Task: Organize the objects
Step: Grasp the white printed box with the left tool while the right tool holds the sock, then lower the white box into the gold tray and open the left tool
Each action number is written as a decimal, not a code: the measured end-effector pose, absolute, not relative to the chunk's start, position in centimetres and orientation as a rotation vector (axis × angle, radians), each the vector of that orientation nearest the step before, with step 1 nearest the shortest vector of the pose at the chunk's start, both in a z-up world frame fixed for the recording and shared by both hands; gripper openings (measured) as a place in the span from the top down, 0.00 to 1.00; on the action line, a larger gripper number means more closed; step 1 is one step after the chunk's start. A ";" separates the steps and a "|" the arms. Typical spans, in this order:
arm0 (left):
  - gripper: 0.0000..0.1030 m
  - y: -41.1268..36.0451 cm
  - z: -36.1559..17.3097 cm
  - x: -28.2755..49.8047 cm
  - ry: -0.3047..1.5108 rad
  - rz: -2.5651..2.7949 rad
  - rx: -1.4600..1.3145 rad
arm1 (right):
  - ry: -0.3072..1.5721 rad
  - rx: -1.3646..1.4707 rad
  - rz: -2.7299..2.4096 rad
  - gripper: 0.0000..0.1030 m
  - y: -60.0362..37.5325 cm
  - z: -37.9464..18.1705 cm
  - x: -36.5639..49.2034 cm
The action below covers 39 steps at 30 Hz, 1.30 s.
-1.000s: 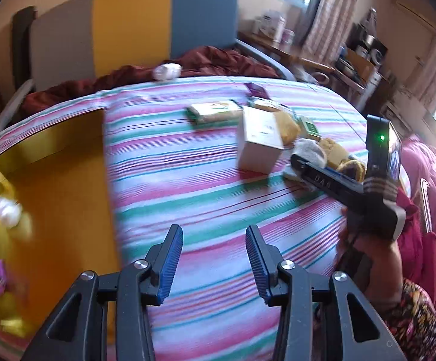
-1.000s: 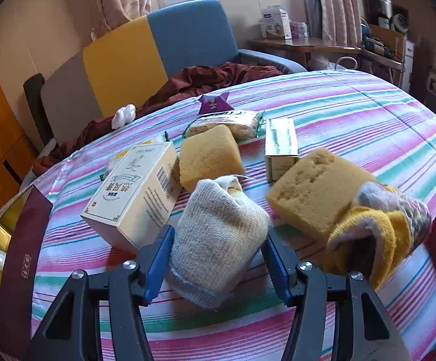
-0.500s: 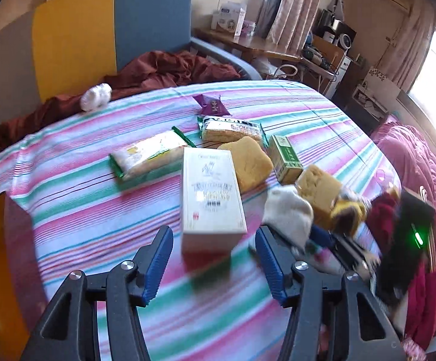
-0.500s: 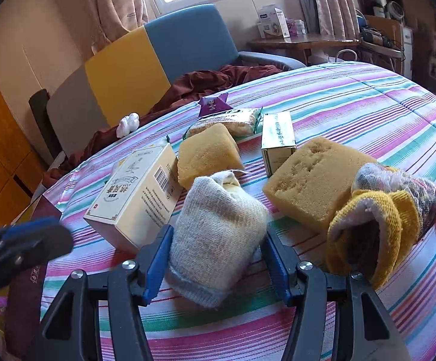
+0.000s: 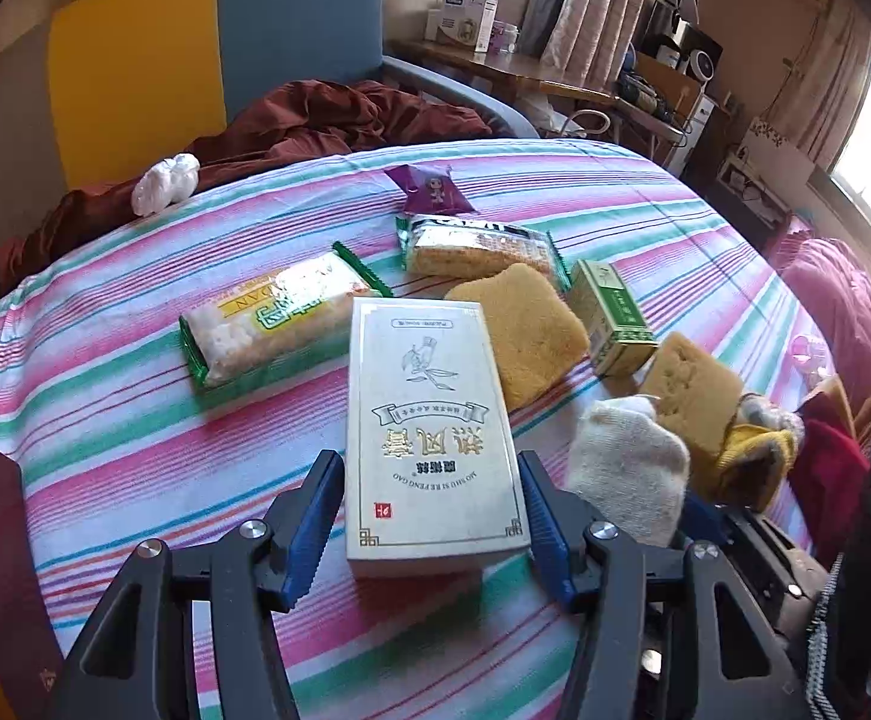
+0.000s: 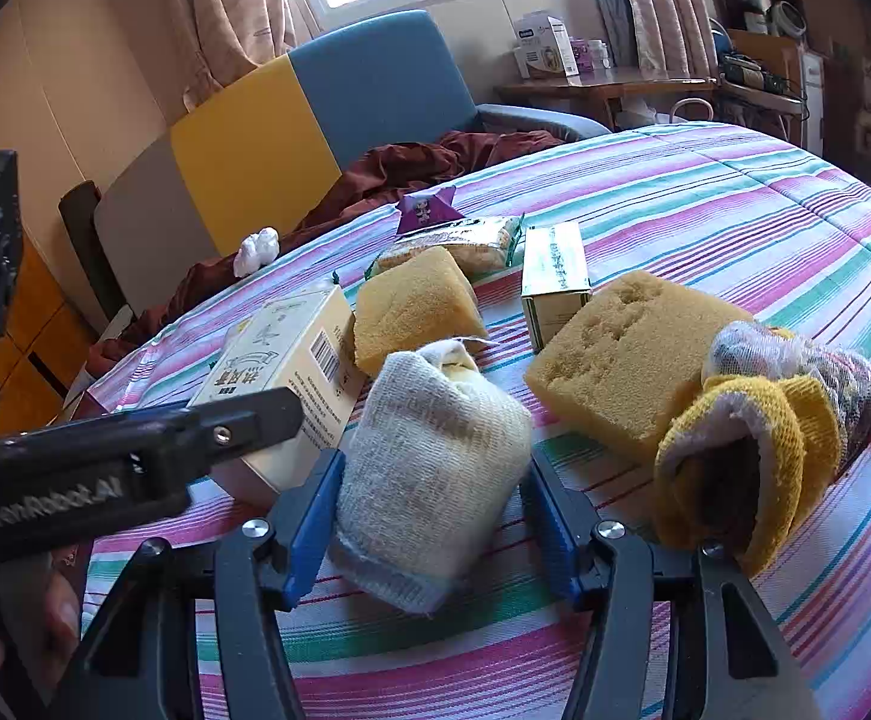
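The left gripper [image 5: 429, 516] straddles the near end of a cream cardboard box [image 5: 432, 438] lying flat on the striped bedspread [image 5: 105, 420]; its blue fingers [image 5: 315, 516] stand spread wide, close beside the box's long edges. The box bears gold Chinese lettering, a ribbon banner and a small red stamp. The right gripper [image 6: 429, 510] brackets a rolled off-white sock [image 6: 429, 462], fingers wide, touching or nearly so. A yellow sponge [image 6: 621, 354] lies just beyond.
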<state>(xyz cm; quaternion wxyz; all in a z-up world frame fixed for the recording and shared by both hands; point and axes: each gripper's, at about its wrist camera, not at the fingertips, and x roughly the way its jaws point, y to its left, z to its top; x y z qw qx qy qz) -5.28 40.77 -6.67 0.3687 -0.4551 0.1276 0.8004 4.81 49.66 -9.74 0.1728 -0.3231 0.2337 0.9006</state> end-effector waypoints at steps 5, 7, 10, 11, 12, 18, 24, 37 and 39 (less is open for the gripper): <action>0.47 40.1 -6.9 -5.1 0.314 2.074 -1.119 | 0.659 -0.917 2.556 0.42 49.6 -9.8 4.8; 0.47 39.6 -6.9 -5.0 0.324 2.098 -1.107 | 0.658 -0.918 2.556 0.42 49.6 -9.8 4.8; 0.50 38.4 -7.0 -5.0 0.297 2.156 -1.116 | 0.648 -0.921 2.556 0.42 49.5 -9.8 4.8; 0.50 37.9 -7.0 -4.8 0.298 2.176 -1.111 | 0.643 -0.921 2.556 0.42 49.5 -9.8 4.8; 0.50 37.7 -7.0 -4.6 0.311 2.191 -1.104 | 0.642 -0.922 2.555 0.42 49.6 -9.8 4.7; 0.50 35.8 -7.0 -2.2 0.338 2.254 -1.061 | 0.626 -0.925 2.554 0.42 49.5 -9.7 4.7; 0.50 33.3 -6.7 0.0 0.298 2.268 -1.043 | 0.605 -0.933 2.551 0.42 49.4 -9.7 4.5; 0.50 28.7 -4.8 3.8 0.147 2.264 -0.948 | 0.470 -0.933 2.533 0.43 48.0 -9.2 4.5; 0.50 28.2 -3.8 4.5 0.151 2.275 -0.899 | 0.440 -0.935 2.531 0.43 47.7 -9.1 4.4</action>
